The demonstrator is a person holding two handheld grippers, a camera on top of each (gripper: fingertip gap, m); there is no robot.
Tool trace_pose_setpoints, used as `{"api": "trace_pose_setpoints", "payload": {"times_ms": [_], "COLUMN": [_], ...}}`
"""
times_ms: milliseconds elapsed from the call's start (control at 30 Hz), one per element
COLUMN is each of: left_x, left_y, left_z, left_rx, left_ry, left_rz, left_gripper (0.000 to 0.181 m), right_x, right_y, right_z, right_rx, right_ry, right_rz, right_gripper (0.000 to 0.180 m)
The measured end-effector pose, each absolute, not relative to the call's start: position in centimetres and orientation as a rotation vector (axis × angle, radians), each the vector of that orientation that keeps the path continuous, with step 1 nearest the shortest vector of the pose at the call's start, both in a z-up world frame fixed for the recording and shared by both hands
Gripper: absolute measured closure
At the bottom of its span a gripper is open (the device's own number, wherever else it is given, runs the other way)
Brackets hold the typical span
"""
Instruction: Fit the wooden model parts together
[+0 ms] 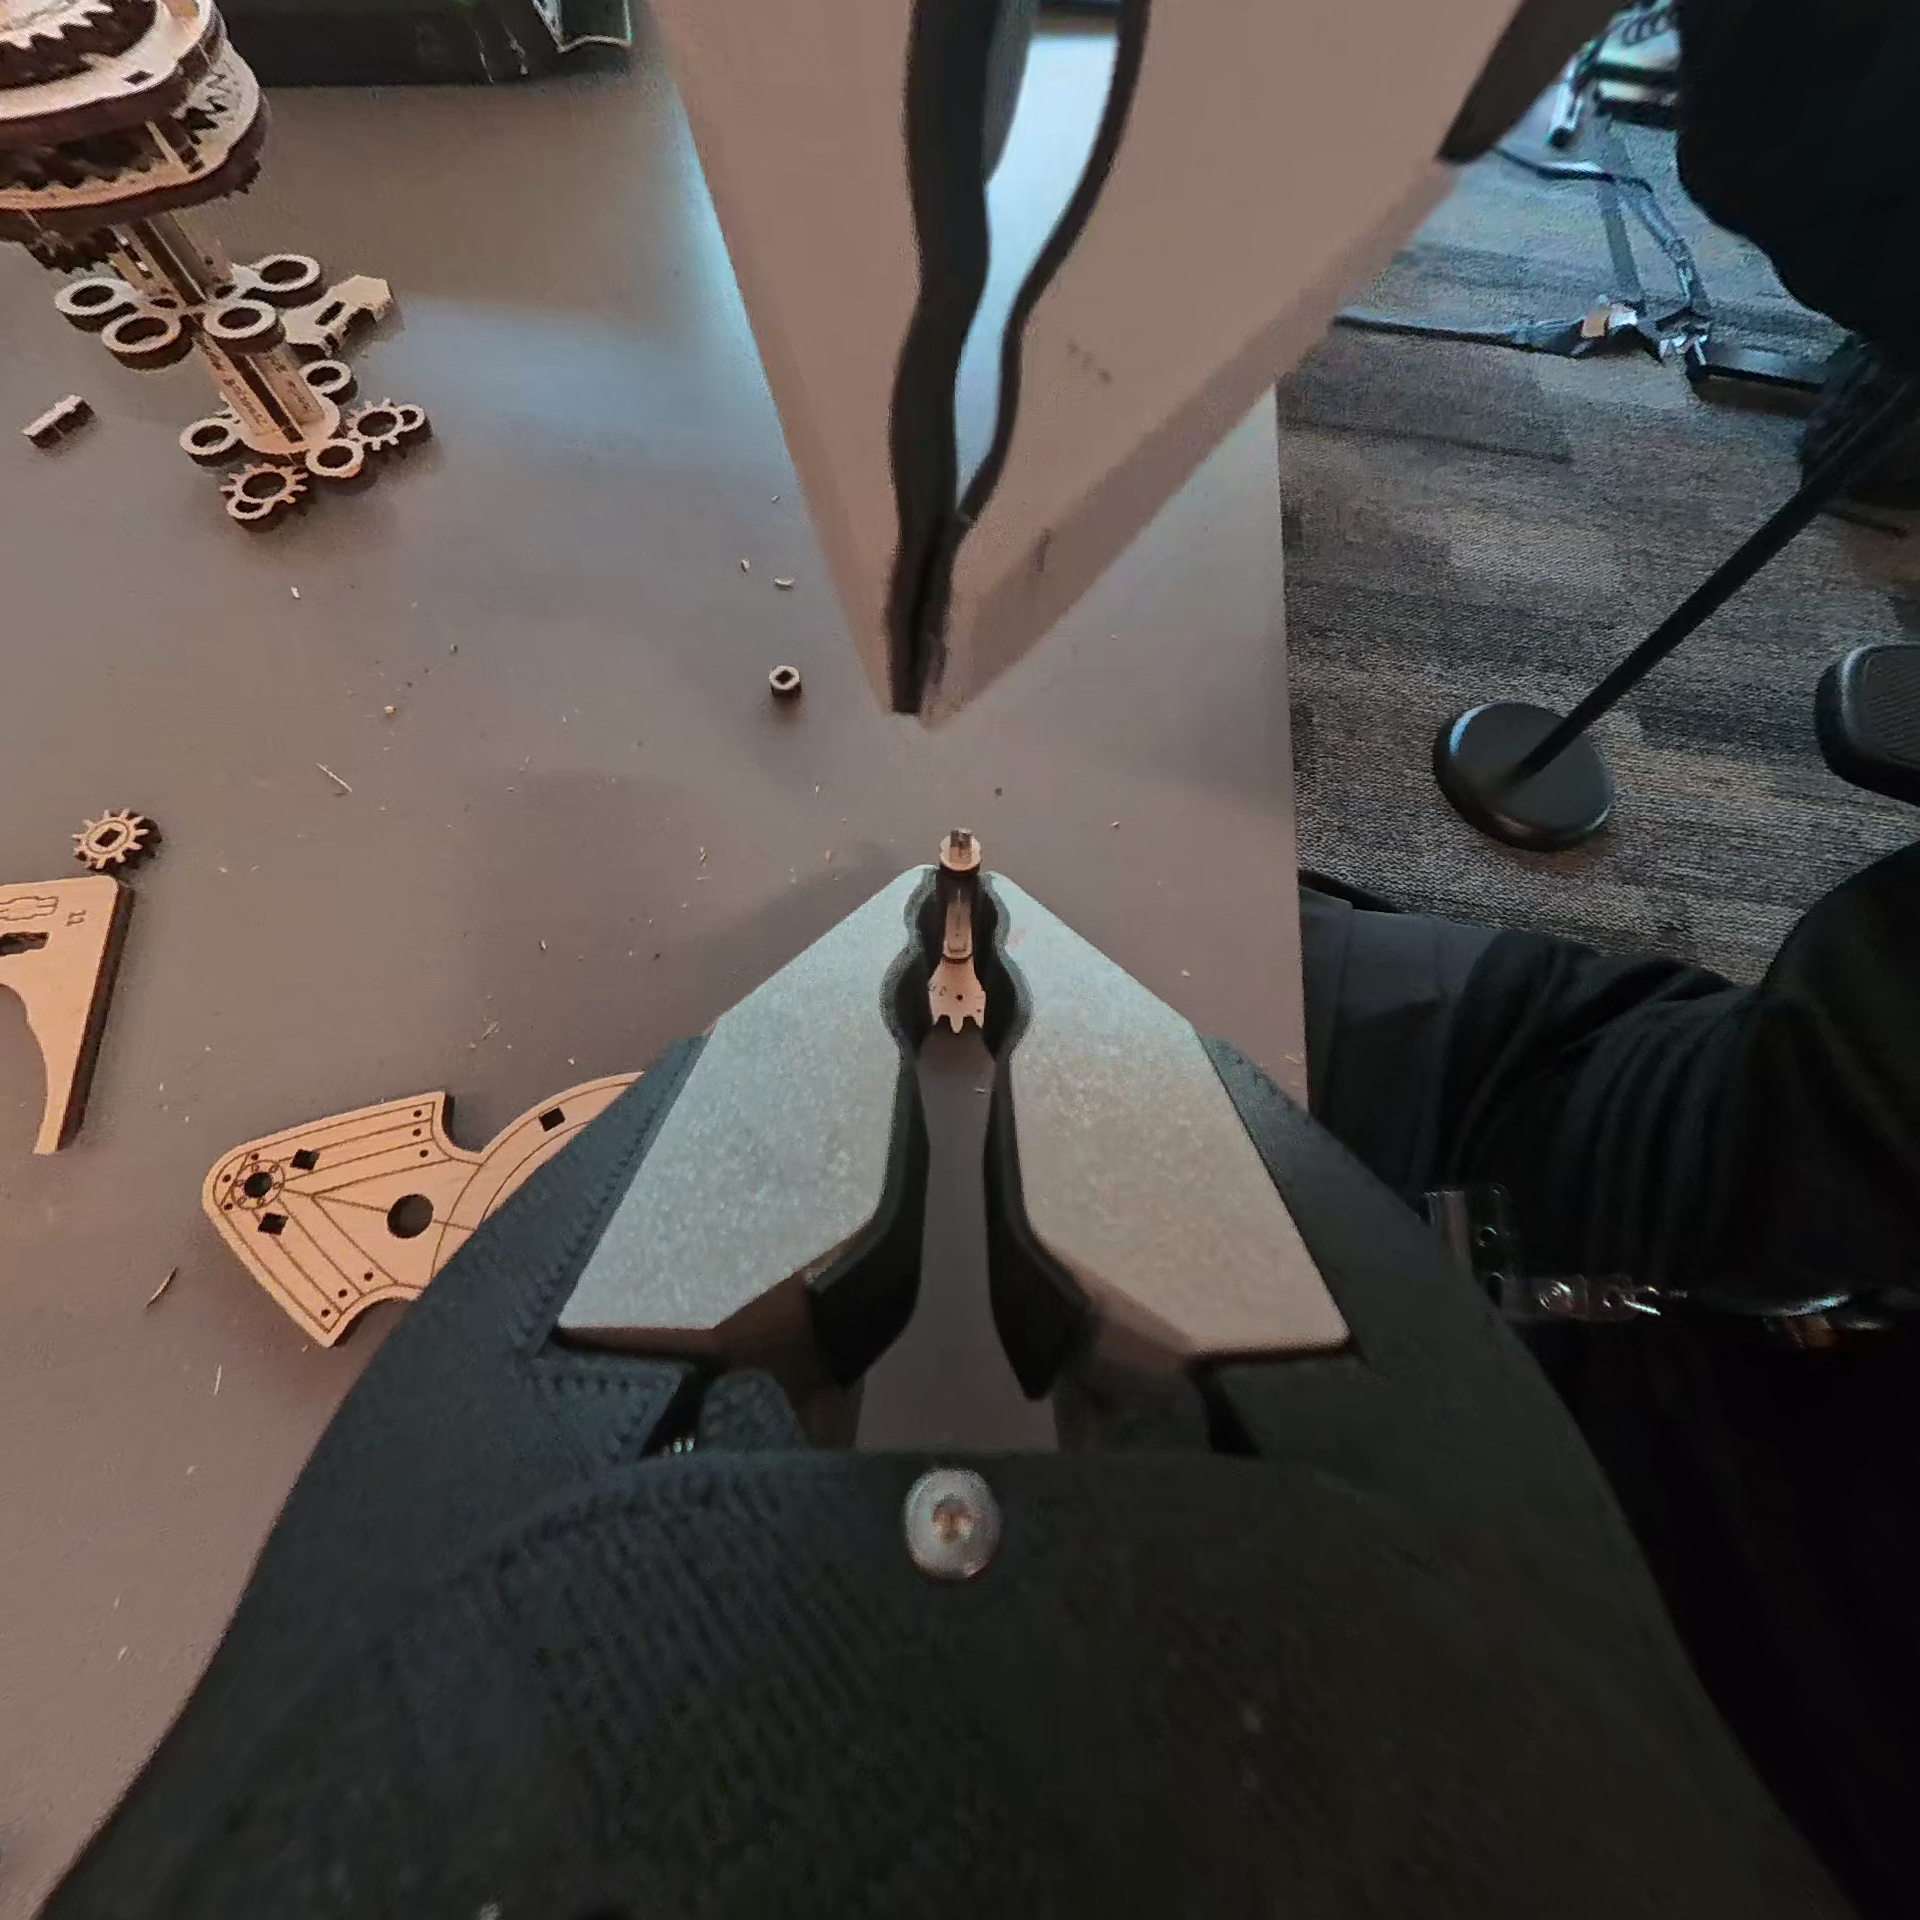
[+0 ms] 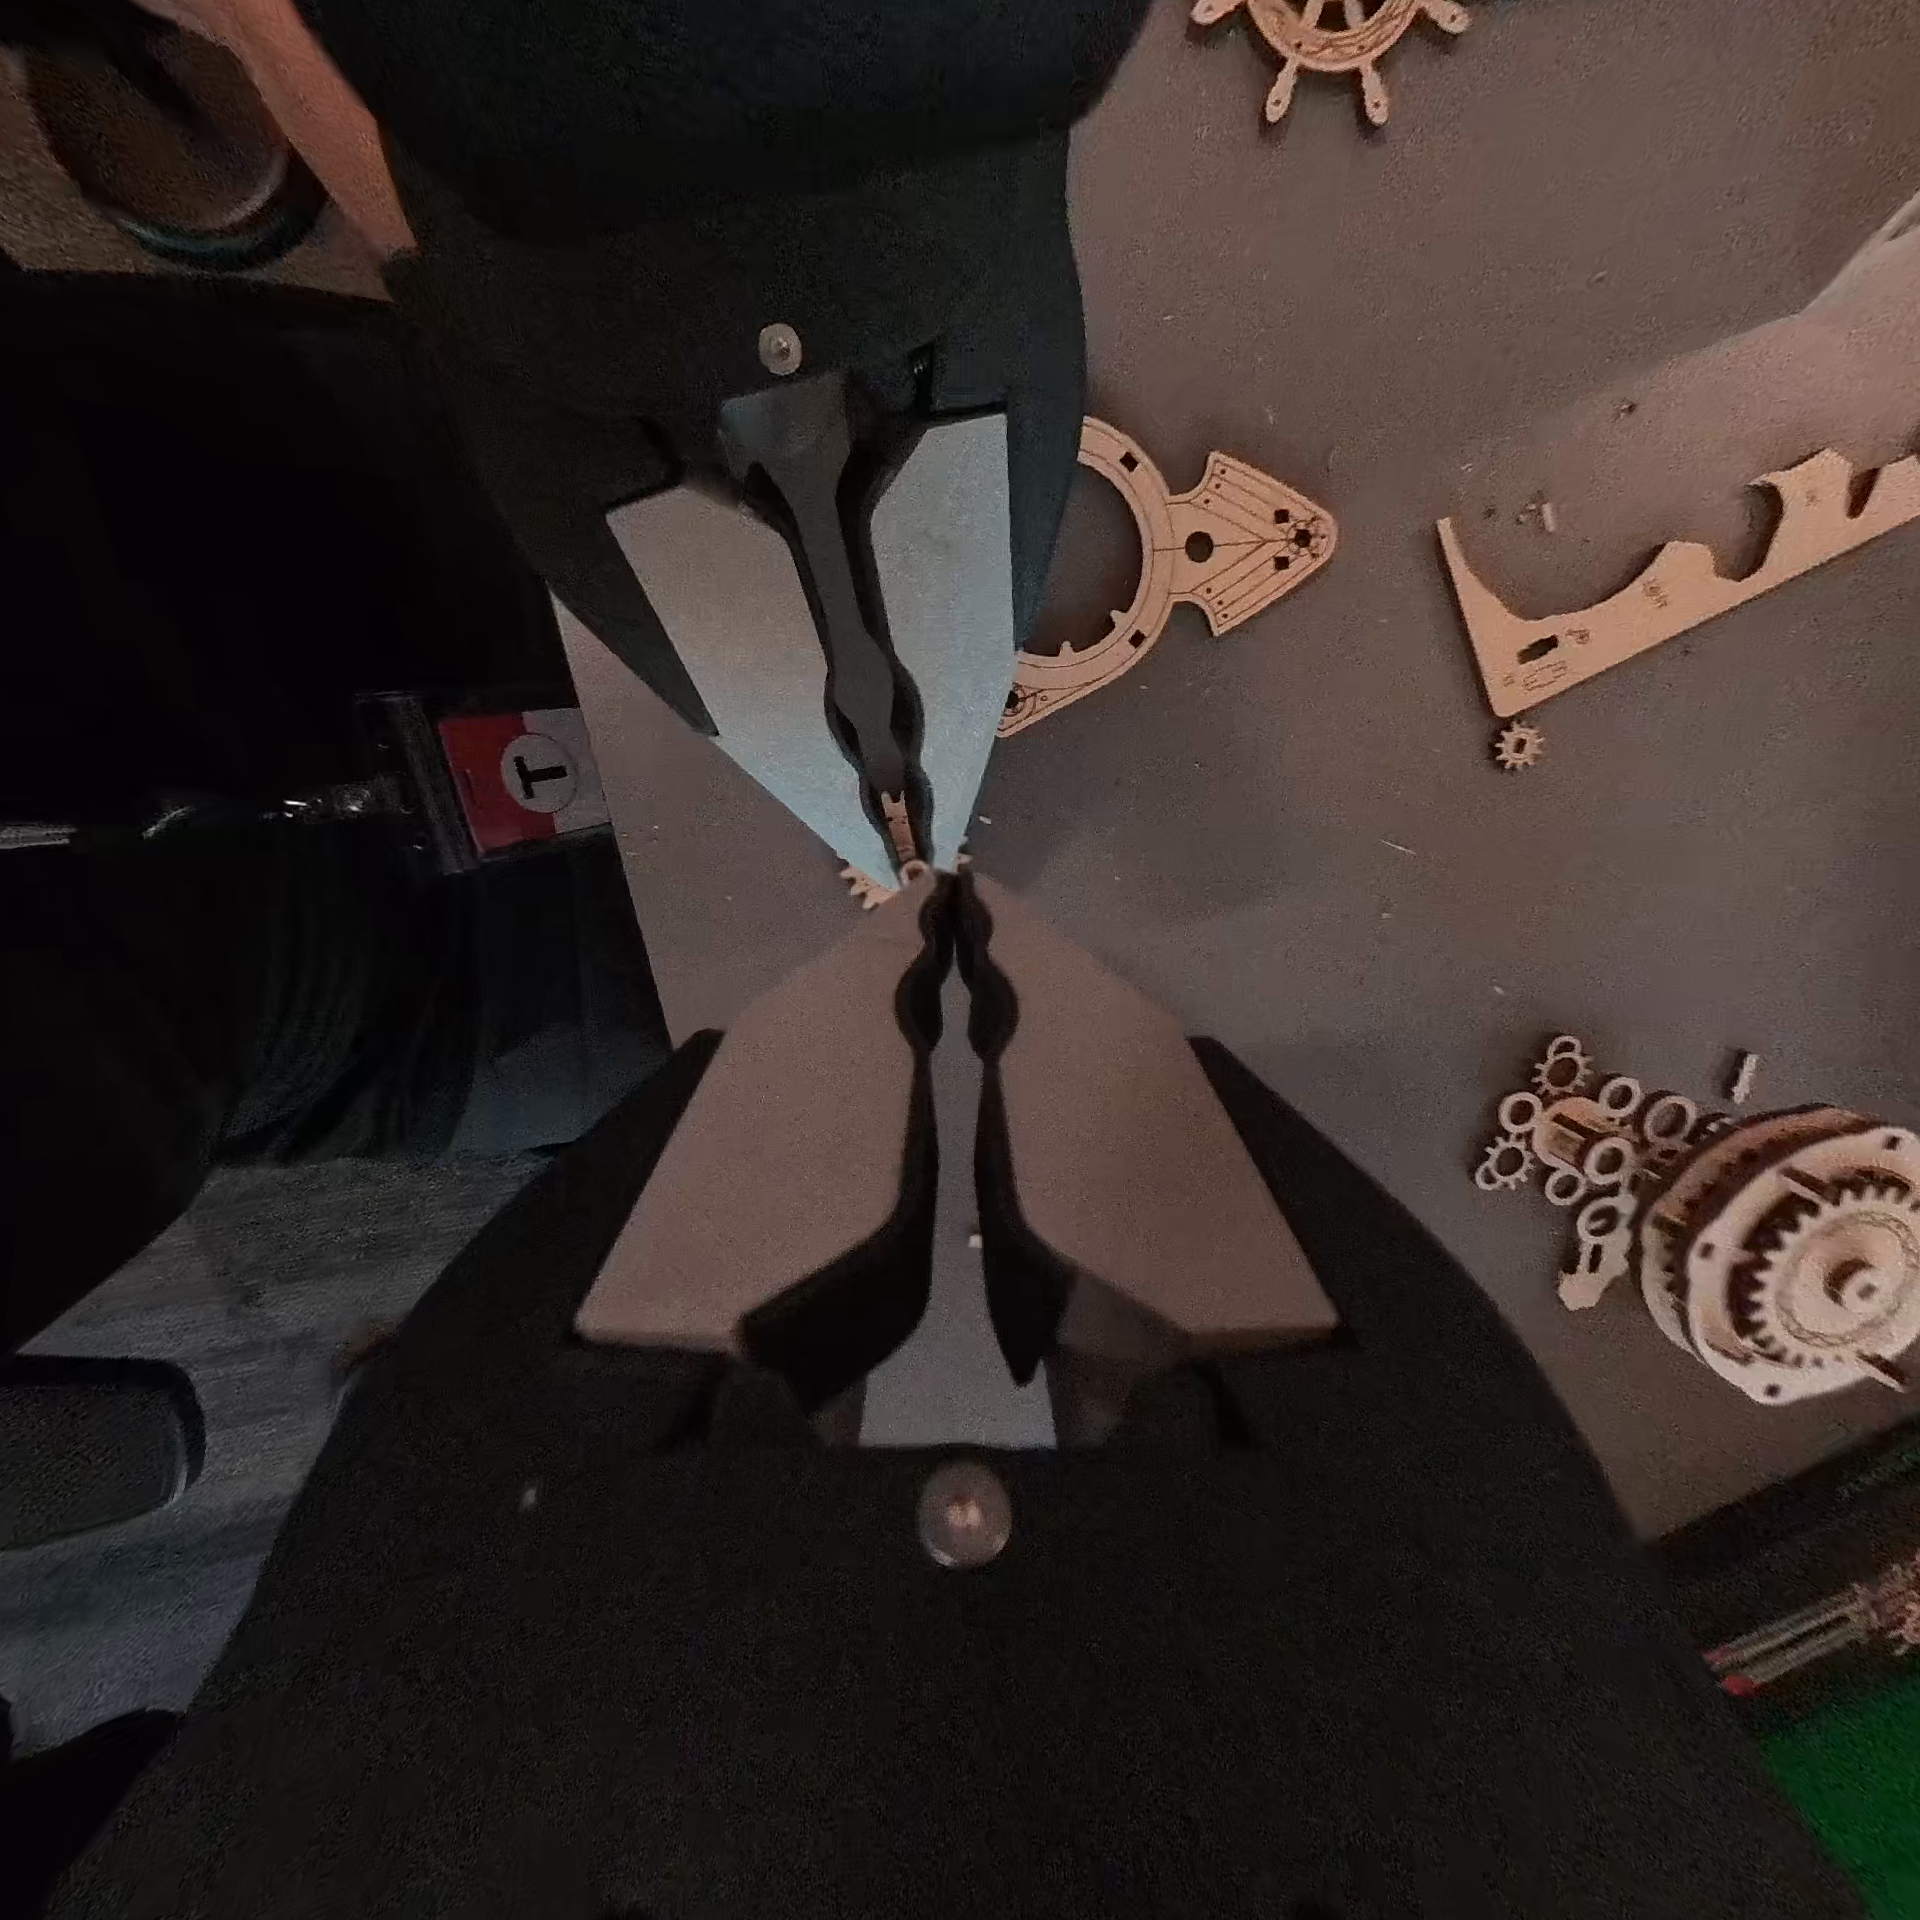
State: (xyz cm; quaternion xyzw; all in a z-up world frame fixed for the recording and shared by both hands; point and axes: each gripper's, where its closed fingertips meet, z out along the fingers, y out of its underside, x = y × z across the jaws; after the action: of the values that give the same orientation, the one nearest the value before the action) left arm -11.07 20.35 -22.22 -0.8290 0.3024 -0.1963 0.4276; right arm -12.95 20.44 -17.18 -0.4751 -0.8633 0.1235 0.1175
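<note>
The grey table (image 1: 540,665) is seen carrying the loose kit; its right edge runs beside dark carpet in the left wrist view. Toward the far left corner the assembled gear tower (image 1: 135,187) is noted, lying on its side in the right wrist view. Nearer the near edge, a flat rounded plate (image 1: 343,1216) with square holes is seen, partly hidden under the left gripper (image 1: 958,883). A small loose gear (image 1: 116,837) is noted by the left edge and a tiny square-holed collar (image 1: 782,681) mid-table.

The left gripper is pressed together on a slim wooden axle (image 1: 956,935), held lengthwise between the wavy pads, its stepped tip projecting forward. The axle is held in the air near the right edge of the table. The right gripper (image 2: 948,894) is met tip to tip with it. A small toothed gear (image 2: 862,886) is seen at that junction; the right jaws look nearly closed, but whether they pinch it cannot be told.

Step judged: gear being seated on the axle tip. For a clean fit, bore and tip are to be kept coaxial, flats matched, pressure applied straight, and the axle not allowed to slide back in the pads.
</note>
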Motion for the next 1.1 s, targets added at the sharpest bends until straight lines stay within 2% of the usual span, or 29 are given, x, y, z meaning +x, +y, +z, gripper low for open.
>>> {"api": "trace_pose_setpoints", "payload": {"times_ms": [133, 300, 467, 633, 800, 967, 1100], "left_x": [-11.2, -11.1, -11.2, -11.1, -11.2, -11.1, -11.2], "left_y": [20.3, 20.3, 20.4, 20.4, 20.3, 20.4, 20.3], "left_z": [-22.2, -22.2, -22.2, -22.2, -22.2, -22.2, -22.3], "left_rx": [-2.072, -2.07, -2.07, -2.069, -2.068, -2.069, -2.071], "left_ry": [0.753, 0.755, 0.752, 0.756, 0.755, 0.757, 0.753], "left_rz": [-0.495, -0.493, -0.488, -0.49, -0.489, -0.489, -0.496], "left_gripper": [0.176, 0.177, 0.177, 0.177, 0.177, 0.177, 0.177], "right_x": [-11.8, -13.1, -12.7, -13.1, -12.8, -13.4, -12.6], "right_y": [20.4, 20.5, 20.1, 20.5, 20.4, 20.2, 20.0], "right_z": [-21.4, -16.3, -20.0, -17.4, -19.9, -17.0, -20.1], "right_rx": [-1.416, -1.386, -1.429, -1.407, -1.435, -1.402, -1.453], "right_ry": [-2.627, -2.506, -2.58, -2.529, -2.573, -2.531, -2.597], "right_rz": [0.21, 0.381, 0.356, 0.351, 0.275, 0.343, 0.289], "right_gripper": [0.18, 0.18, 0.18, 0.18, 0.18, 0.18, 0.18]}}
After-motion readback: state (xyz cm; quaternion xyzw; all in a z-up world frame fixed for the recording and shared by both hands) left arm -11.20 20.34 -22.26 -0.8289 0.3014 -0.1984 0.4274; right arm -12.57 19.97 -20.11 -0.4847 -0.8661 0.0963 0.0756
